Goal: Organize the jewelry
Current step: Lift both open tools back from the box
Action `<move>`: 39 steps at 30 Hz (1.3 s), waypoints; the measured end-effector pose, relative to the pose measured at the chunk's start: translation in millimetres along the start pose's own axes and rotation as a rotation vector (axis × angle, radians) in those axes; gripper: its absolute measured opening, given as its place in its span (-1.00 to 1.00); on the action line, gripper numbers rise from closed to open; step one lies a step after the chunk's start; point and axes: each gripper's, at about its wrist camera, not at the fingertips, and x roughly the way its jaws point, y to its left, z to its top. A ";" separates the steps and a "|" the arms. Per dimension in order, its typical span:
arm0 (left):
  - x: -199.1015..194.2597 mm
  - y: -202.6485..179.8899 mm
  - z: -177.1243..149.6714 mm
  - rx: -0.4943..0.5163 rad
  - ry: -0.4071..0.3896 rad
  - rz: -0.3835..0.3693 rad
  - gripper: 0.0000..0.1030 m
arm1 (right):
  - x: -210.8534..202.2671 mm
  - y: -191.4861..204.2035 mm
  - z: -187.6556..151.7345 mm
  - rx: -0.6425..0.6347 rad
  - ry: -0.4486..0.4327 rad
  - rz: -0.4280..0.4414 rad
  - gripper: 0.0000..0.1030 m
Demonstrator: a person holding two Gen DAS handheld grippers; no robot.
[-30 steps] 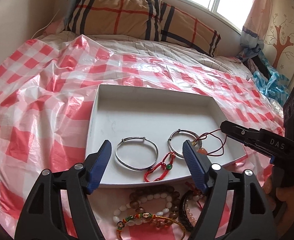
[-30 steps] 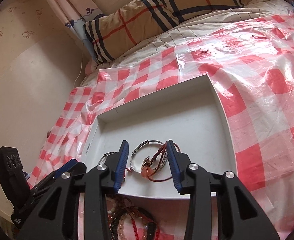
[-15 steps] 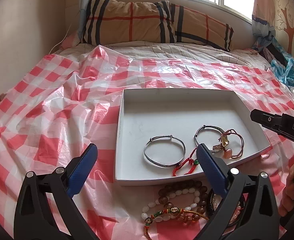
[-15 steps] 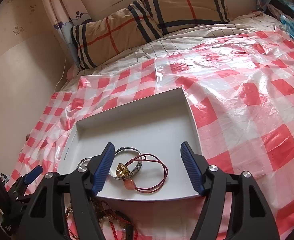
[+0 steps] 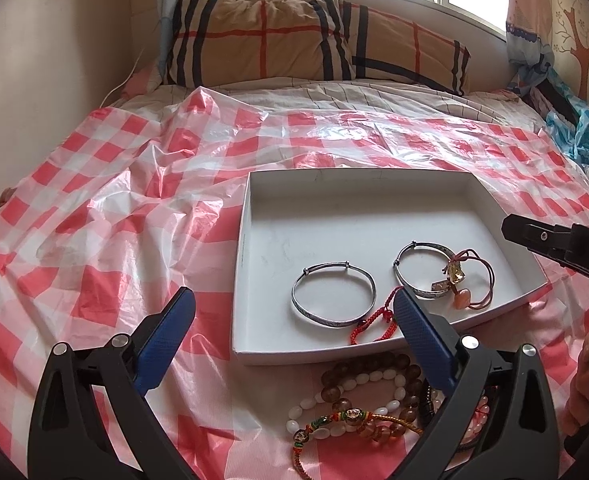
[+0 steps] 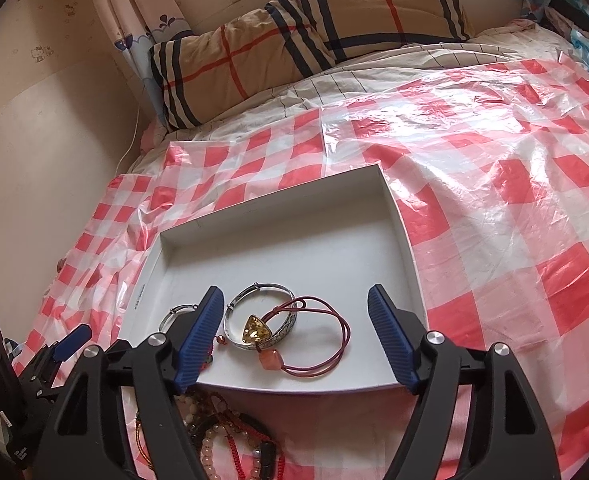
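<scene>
A white tray [image 5: 246,264] lies on the checked sheet. In it are a plain silver bangle [image 5: 322,320], a red knotted string bracelet [image 5: 374,320] and a second silver bangle [image 6: 262,286]. A red cord bracelet [image 6: 334,344] with a yellow stone [image 6: 256,328] lies across that second bangle. Several bead bracelets [image 5: 358,396] are heaped on the sheet in front of the tray. My left gripper [image 5: 293,304] hangs open over the tray's near left corner, holding nothing. My right gripper [image 6: 295,294] hovers above the cord bracelet with its jaws opening, pads clear of it.
A plaid pillow [image 5: 314,40] lies at the head of the bed under a window. A wall [image 5: 34,80] runs along the left side. Blue crumpled plastic [image 5: 582,128] sits at the far right. The red-and-white plastic sheet [image 6: 514,200] spreads wide to the right of the tray [image 6: 408,248].
The right jaws have spread and let go of the red cord bracelet, which now lies in the tray. The left jaws have widened. Both views have tilted a little.
</scene>
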 end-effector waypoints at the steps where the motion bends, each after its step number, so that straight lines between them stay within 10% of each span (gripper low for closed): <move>1: -0.2 -0.6 -0.3 0.002 0.000 0.000 0.85 | 0.2 0.8 -0.6 -0.001 0.001 0.001 0.41; 39: -2.9 -6.7 -4.2 0.037 0.014 0.009 0.85 | -1.2 10.7 -5.8 -0.017 0.008 0.012 0.45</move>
